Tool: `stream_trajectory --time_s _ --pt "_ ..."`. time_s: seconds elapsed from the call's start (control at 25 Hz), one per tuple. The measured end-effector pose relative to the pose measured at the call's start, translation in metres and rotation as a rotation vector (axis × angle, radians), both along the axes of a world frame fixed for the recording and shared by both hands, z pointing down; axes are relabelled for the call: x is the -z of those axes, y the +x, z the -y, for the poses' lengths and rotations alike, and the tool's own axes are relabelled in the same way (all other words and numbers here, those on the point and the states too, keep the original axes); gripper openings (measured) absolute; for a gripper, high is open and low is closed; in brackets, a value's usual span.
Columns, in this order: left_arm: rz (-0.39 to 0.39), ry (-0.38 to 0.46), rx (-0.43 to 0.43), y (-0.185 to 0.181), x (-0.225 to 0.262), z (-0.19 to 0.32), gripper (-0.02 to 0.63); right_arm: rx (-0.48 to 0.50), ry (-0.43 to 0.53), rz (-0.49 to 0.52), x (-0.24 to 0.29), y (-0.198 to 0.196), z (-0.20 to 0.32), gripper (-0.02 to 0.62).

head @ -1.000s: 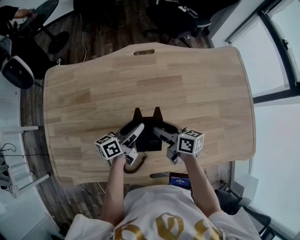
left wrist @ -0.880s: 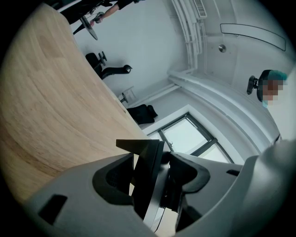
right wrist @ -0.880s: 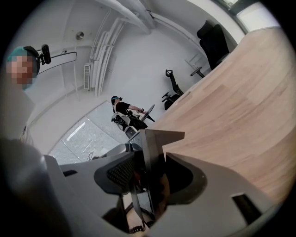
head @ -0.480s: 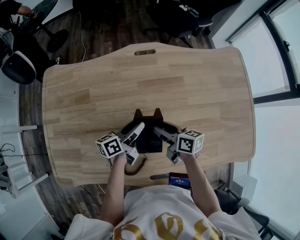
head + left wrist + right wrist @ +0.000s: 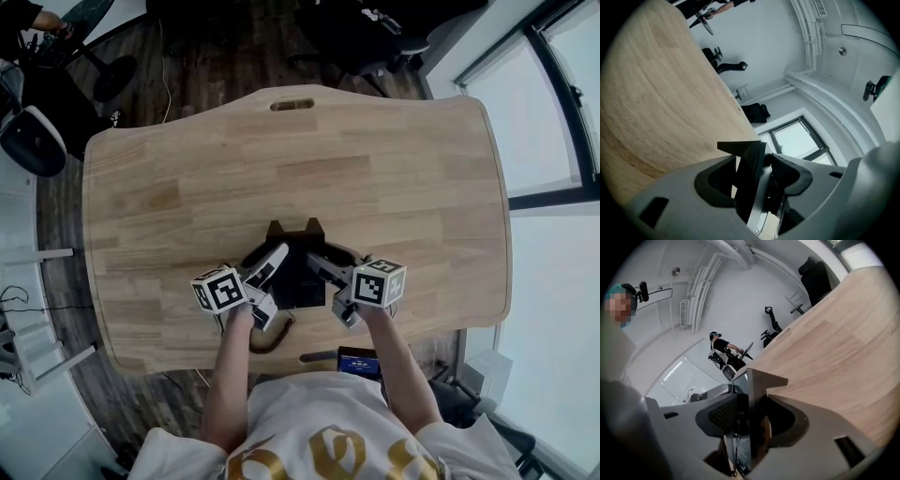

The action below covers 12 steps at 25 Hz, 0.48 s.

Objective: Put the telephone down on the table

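Note:
A black telephone (image 5: pixel 295 255) sits between my two grippers over the near middle of the wooden table (image 5: pixel 281 150). My left gripper (image 5: pixel 274 264) grips its left side and my right gripper (image 5: pixel 319 268) its right side. In the left gripper view the jaws of the left gripper (image 5: pixel 754 180) are shut on the telephone's thin black edge (image 5: pixel 749 164). The right gripper (image 5: pixel 749 420) likewise clamps the telephone's dark panel (image 5: pixel 754 394) in the right gripper view. The telephone's coiled cord (image 5: pixel 272 336) hangs toward the table's near edge. Whether the telephone's base touches the wood is hidden.
The table has slot handles at its far edge (image 5: pixel 289 105) and near edge (image 5: pixel 317 354). Office chairs (image 5: pixel 37 136) stand on the dark floor to the left and beyond the table. A window (image 5: pixel 553 187) runs along the right. A small lit device (image 5: pixel 359 361) is below the near edge.

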<state>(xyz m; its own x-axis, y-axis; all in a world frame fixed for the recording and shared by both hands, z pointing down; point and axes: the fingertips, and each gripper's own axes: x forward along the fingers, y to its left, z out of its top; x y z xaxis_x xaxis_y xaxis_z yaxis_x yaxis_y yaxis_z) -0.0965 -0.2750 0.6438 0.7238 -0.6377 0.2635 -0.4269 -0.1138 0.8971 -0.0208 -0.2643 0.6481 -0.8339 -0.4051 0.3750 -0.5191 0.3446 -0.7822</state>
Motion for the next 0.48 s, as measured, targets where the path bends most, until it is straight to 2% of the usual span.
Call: stream_trajectory --time_s 0.16,0.48 --pt "0.008 -0.026 0.016 -0.0027 -0.0073 0.0014 0.225 0.001 -0.005 -0.005 -0.0045 -0.0014 0.0029 0.198" --pt "-0.002 -0.028 0.022 -0.0033 -0.0085 0.0031 0.225 0.004 -0.012 0.006 -0.0055 -0.0019 0.0038 0.198"
